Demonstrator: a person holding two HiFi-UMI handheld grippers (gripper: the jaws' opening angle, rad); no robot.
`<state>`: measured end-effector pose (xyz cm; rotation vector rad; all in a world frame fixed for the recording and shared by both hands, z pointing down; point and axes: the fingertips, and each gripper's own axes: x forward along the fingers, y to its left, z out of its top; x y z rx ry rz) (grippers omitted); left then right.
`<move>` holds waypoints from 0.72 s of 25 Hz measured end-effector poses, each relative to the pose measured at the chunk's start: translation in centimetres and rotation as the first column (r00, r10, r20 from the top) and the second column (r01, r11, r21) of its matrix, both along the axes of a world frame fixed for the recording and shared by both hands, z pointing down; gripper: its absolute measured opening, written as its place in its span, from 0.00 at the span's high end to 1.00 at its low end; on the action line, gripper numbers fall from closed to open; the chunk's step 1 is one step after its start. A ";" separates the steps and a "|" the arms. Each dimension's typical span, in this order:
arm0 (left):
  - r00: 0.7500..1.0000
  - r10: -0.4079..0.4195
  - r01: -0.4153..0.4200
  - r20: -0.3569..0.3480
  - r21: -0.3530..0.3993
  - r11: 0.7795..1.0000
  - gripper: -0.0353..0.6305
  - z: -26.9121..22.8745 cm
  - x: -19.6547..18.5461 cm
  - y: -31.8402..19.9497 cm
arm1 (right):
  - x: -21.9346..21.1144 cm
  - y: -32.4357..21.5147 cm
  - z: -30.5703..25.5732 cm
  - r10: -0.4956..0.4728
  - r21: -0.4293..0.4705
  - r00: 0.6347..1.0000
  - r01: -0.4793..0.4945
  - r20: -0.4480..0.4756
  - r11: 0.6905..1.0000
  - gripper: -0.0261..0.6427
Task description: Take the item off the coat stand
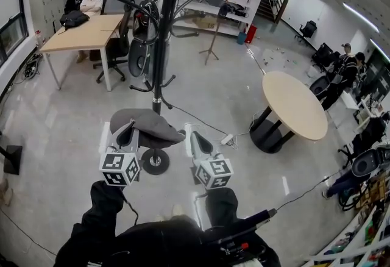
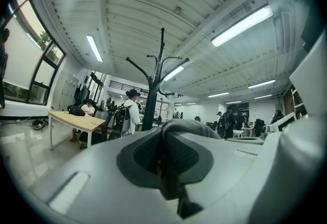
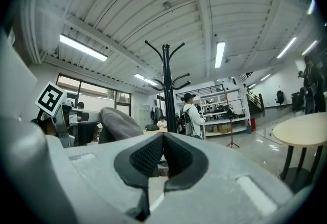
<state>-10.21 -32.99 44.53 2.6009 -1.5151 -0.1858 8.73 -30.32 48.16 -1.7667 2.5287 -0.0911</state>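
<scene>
Grey hat (image 1: 149, 125) is clear of the coat stand (image 1: 163, 34) — it hangs draped from your left tongs (image 1: 127, 133), which are clamped on a fold of its cloth. Right tongs (image 1: 196, 139) closed, empty. Judged light, soft and floppy — a pinch at the rim should hold.

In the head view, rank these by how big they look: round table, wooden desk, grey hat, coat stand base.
Largest: round table and wooden desk, about alike, so unranked.
Next: grey hat, helped by nearness to the camera.
Smallest: coat stand base.
</scene>
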 end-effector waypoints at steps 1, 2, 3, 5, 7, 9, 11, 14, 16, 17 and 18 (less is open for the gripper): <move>1.000 -0.001 0.001 0.001 0.001 1.000 0.92 0.0 0.0 0.0 | 0.0 0.0 0.0 0.000 0.001 1.000 0.000 0.001 1.000 0.96; 1.000 -0.002 0.002 0.000 0.001 1.000 0.92 0.0 0.0 -0.1 | 0.0 0.0 0.1 0.000 0.001 1.000 0.000 0.001 1.000 0.96; 1.000 -0.003 0.003 0.000 0.001 1.000 0.92 0.0 -0.1 -0.1 | 0.0 -0.1 0.1 0.000 0.001 1.000 0.000 0.001 1.000 0.96; 1.000 -0.004 0.004 -0.001 -0.001 1.000 0.92 0.1 -0.1 -0.1 | -0.1 -0.1 0.2 -0.002 -0.002 1.000 0.002 0.001 1.000 0.96; 1.000 -0.005 0.005 -0.001 -0.003 1.000 0.92 0.1 -0.2 0.0 | -0.2 0.0 0.2 -0.003 -0.003 1.000 0.003 0.001 1.000 0.96; 1.000 -0.005 0.005 0.000 -0.004 1.000 0.92 0.2 -0.2 0.1 | -0.2 0.0 0.2 -0.004 -0.001 1.000 0.004 0.002 1.000 0.96; 1.000 -0.005 0.006 0.003 -0.004 1.000 0.92 0.3 -0.1 0.2 | -0.2 0.1 0.3 -0.006 -0.001 1.000 0.006 0.002 1.000 0.96; 1.000 -0.004 0.004 0.003 -0.003 1.000 0.92 0.2 0.0 0.2 | -0.2 0.0 0.3 -0.006 -0.001 1.000 0.006 0.004 1.000 0.96; 1.000 -0.003 0.003 0.003 -0.001 1.000 0.92 0.2 0.1 0.2 | -0.2 0.1 0.2 -0.006 0.000 1.000 0.006 0.002 1.000 0.96; 1.000 -0.003 0.003 0.003 -0.001 1.000 0.92 0.1 0.1 0.3 | -0.2 0.1 0.2 -0.006 0.001 1.000 0.006 0.002 1.000 0.96; 1.000 -0.003 0.003 0.003 0.000 1.000 0.92 0.2 0.0 0.3 | -0.2 0.1 0.2 -0.007 0.002 1.000 0.007 0.001 1.000 0.96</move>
